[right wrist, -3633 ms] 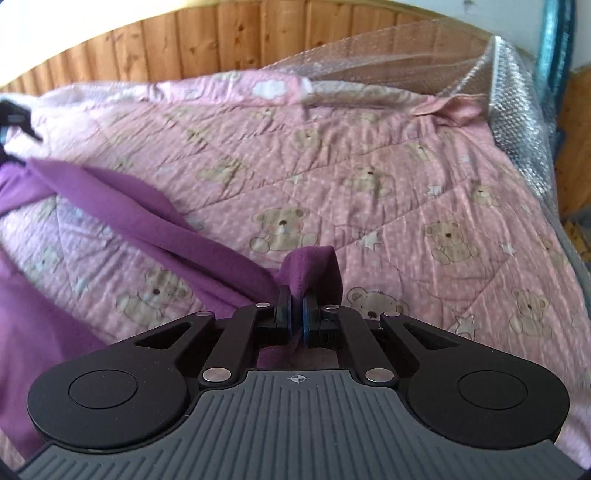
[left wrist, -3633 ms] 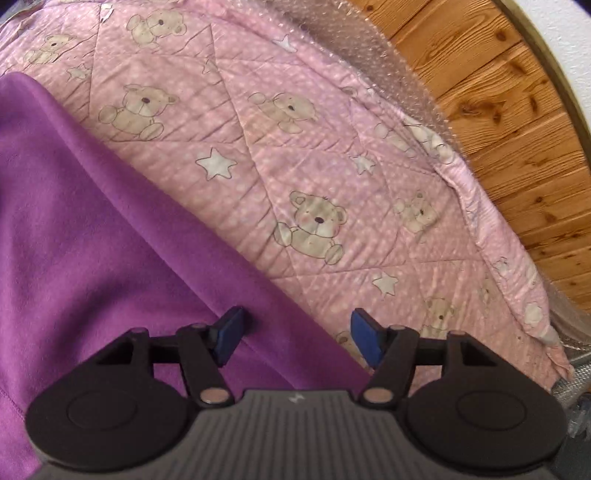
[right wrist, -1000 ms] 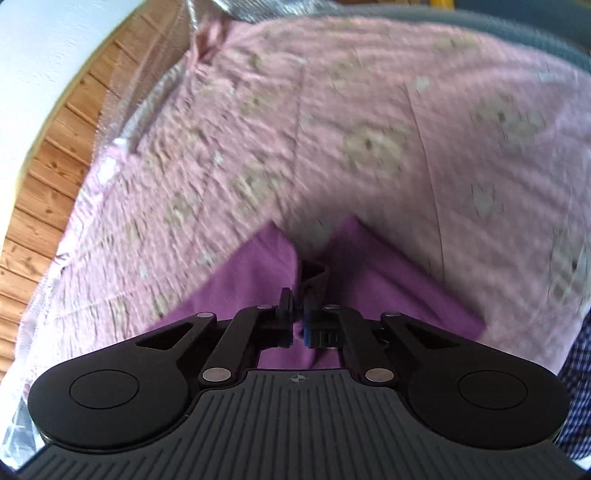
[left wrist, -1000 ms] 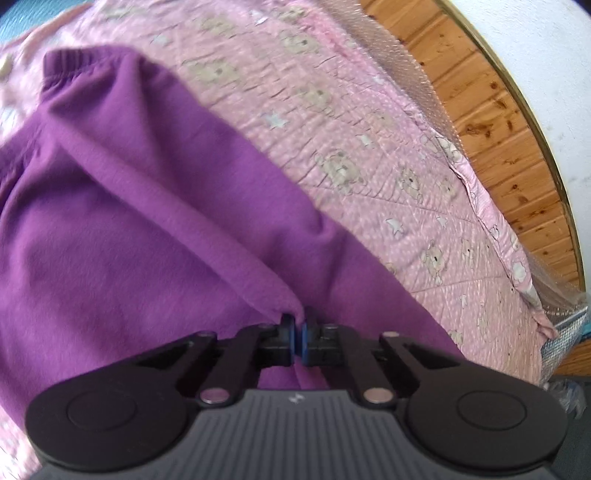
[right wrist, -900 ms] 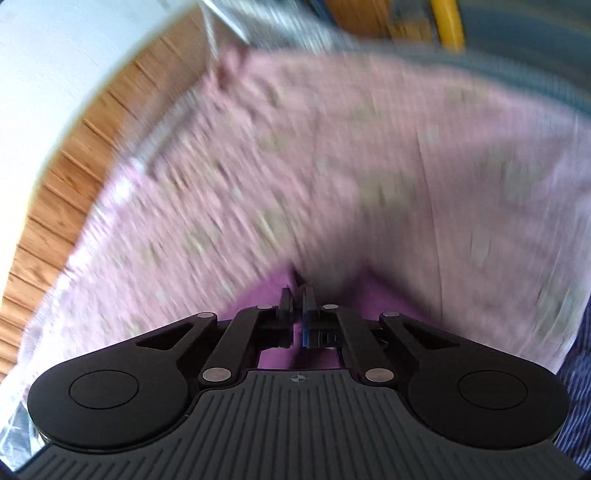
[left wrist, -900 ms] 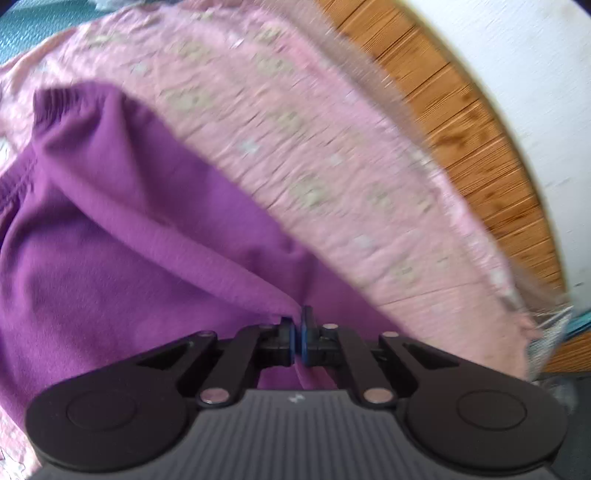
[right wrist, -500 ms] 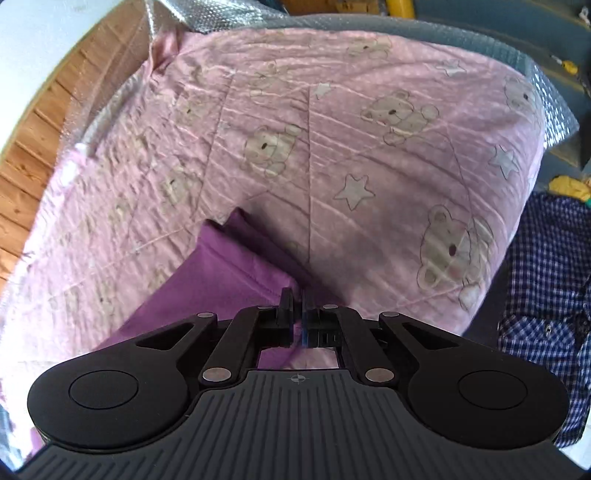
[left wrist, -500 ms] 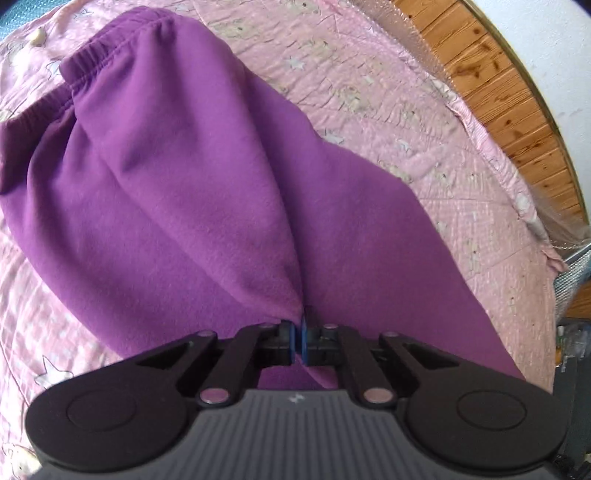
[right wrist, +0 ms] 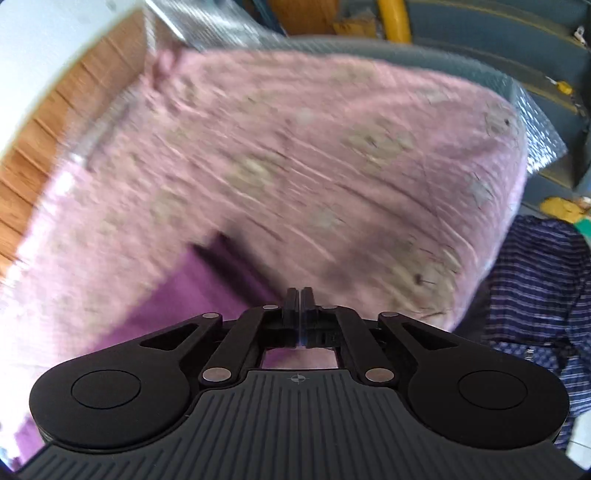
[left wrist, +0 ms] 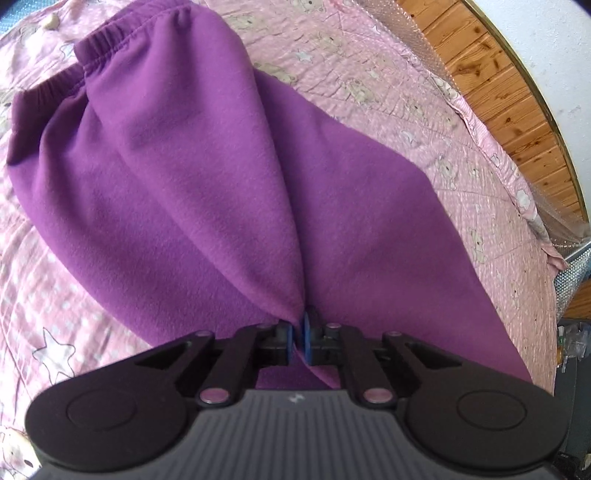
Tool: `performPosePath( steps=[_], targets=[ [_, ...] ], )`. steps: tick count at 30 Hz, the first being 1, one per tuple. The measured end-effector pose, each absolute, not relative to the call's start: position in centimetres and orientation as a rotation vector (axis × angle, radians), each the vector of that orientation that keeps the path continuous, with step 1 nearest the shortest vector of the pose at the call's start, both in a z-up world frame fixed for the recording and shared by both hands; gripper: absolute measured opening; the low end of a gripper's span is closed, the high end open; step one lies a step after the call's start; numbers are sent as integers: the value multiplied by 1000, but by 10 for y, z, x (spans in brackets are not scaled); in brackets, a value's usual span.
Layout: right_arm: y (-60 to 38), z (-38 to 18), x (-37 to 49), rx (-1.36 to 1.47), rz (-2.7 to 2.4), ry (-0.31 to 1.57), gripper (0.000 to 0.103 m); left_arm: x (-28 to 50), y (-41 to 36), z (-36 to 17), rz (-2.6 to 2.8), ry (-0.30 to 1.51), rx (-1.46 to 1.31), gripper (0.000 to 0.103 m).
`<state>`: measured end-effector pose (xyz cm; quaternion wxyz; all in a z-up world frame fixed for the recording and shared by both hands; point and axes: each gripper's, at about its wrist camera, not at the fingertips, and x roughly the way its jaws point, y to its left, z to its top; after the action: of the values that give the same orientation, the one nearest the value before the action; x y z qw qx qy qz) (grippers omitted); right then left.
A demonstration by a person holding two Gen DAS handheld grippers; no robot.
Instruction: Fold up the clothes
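Purple trousers [left wrist: 207, 177] lie folded lengthwise on the pink teddy-bear quilt [left wrist: 369, 66], with the elastic waistband [left wrist: 122, 33] at the far end. My left gripper [left wrist: 297, 334] sits at the near end. Its jaws are opening, but a pinched ridge of purple cloth still stands between the blue pads. The right wrist view is blurred. My right gripper [right wrist: 299, 295] is opening to a thin slit, and I see no cloth between its tips. The trousers' edge [right wrist: 207, 291] lies just left of that gripper on the quilt [right wrist: 295, 166].
A wood-panelled wall [left wrist: 498, 92] and bubble wrap [left wrist: 569, 236] border the quilt on the right. Beyond the quilt's near edge lies a blue checked shirt [right wrist: 535, 295], with a yellow item [right wrist: 561, 208] and grey steps [right wrist: 517, 55] behind it.
The left pads have parted slightly around the cloth since half a second ago. The right gripper has swung, its pads show a slit, and the purple cloth now sits to its left.
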<state>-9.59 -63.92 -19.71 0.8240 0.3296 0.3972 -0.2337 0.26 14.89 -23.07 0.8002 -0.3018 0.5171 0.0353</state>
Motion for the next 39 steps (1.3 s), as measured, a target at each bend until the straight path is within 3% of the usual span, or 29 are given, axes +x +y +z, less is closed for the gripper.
performPosePath(
  steps=[2,7,9,11,14,18,20,21,23,24,29,33,34,35,38,39],
  targets=[
    [-624,-188,-90,672,-429,821,11,-1,153,-226,103,1101,-636,29],
    [-589,-215,-57,619,-231,942,13,-8,167,-221,156,1081,-681,30],
    [-587,-231,-49,591,-303,1021,0,-13,174,-214,174,1062,-685,31],
    [-583,-221,-42,514,-363,1034,0,-23,186,-205,202,1029,-699,31],
    [-577,-201,-30,389,-450,1036,19,-41,218,-192,276,938,-754,33],
    [-551,-166,0,200,-445,983,20,-39,270,-203,368,881,-790,34],
    [-521,-150,19,145,-377,957,29,-27,293,-215,375,887,-775,34],
    [-498,-146,27,125,-332,953,30,-19,301,-221,371,896,-761,33],
    [-450,-140,42,91,-238,949,31,-11,321,-232,372,904,-705,11],
    [-421,-138,46,78,-183,952,31,-12,330,-235,351,894,-730,7],
    [-234,-140,62,22,196,961,36,-25,353,-239,263,858,-813,8],
    [-63,-159,55,-163,549,941,53,-40,372,-251,214,837,-977,7],
    [-21,-166,51,-223,632,931,56,-41,374,-248,205,826,-1013,10],
    [21,-172,47,-283,715,919,58,-40,376,-241,182,812,-1022,25],
    [91,-184,23,-475,785,880,58,-23,374,-217,126,785,-960,53],
    [101,-186,19,-498,792,870,59,-13,372,-213,105,793,-937,54]
  ],
)
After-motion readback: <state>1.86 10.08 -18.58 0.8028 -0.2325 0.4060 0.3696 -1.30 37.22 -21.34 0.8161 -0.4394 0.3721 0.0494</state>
